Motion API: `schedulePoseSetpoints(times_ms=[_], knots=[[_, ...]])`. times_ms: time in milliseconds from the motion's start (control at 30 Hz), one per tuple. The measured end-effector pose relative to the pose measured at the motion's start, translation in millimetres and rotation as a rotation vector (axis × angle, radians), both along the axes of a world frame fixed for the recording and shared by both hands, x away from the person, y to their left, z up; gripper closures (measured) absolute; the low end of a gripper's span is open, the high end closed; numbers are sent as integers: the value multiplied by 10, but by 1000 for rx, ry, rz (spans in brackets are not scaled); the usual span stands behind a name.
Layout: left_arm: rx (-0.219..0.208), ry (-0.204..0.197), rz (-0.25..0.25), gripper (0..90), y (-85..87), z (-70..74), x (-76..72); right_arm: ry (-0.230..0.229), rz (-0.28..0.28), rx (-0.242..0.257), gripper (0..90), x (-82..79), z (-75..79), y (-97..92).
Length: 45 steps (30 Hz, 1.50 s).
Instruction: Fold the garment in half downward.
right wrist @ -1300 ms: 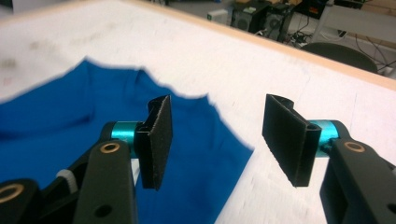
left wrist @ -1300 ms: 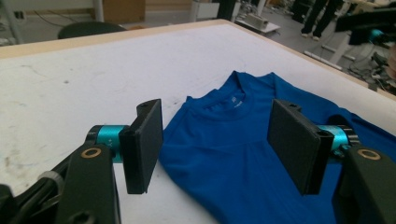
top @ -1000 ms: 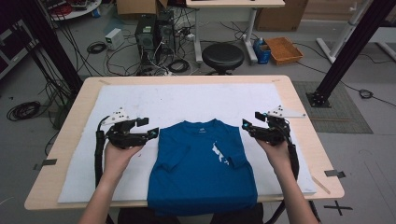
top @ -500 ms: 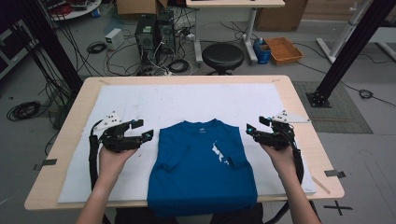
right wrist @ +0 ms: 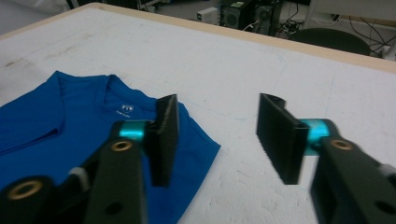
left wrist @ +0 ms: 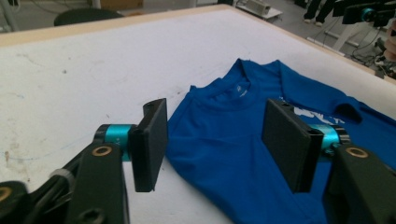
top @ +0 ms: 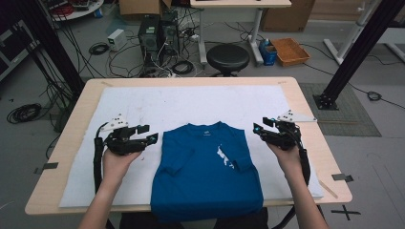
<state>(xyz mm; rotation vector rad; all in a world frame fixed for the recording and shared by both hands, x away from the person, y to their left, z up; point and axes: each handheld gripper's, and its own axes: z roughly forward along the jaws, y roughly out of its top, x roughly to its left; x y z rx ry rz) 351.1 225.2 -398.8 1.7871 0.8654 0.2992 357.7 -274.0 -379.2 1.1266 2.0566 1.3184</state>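
Observation:
A blue T-shirt (top: 207,169) with a white chest print lies flat on the white mat, both sleeves folded in over the body, its hem hanging over the near table edge. My left gripper (top: 149,134) hovers just left of the shirt's shoulder, open and empty. In the left gripper view the jaws stand wide apart above the shirt's (left wrist: 243,140) left shoulder edge. My right gripper (top: 260,129) floats just right of the other shoulder, also open. The right gripper view shows its empty jaws over the shirt's (right wrist: 70,121) corner and the bare mat.
The white mat (top: 191,102) covers most of the wooden table (top: 313,138). Beyond the far edge stand a black stool (top: 228,58), computer towers (top: 155,31) and cables on the floor. A black frame post (top: 353,52) rises at the right.
Both grippers have drawn outward and slightly toward the near edge, away from the shirt's shoulders. The shirt has not moved.

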Motion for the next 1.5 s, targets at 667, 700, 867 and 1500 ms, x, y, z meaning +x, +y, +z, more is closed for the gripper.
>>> schedulePoseSetpoints(times_ms=[667,700,867,1500], knots=[[53,176,54,508,-442,-220,618,135,-66,-55,608,516,-188,375],[53,176,54,517,-442,-220,618,145,-68,-65,608,536,-207,397],[146,206,49,527,-649,-303,805,198,-76,-118,619,633,-332,496],[238,229,50,566,-780,-450,936,283,-40,-244,659,837,-615,847]])
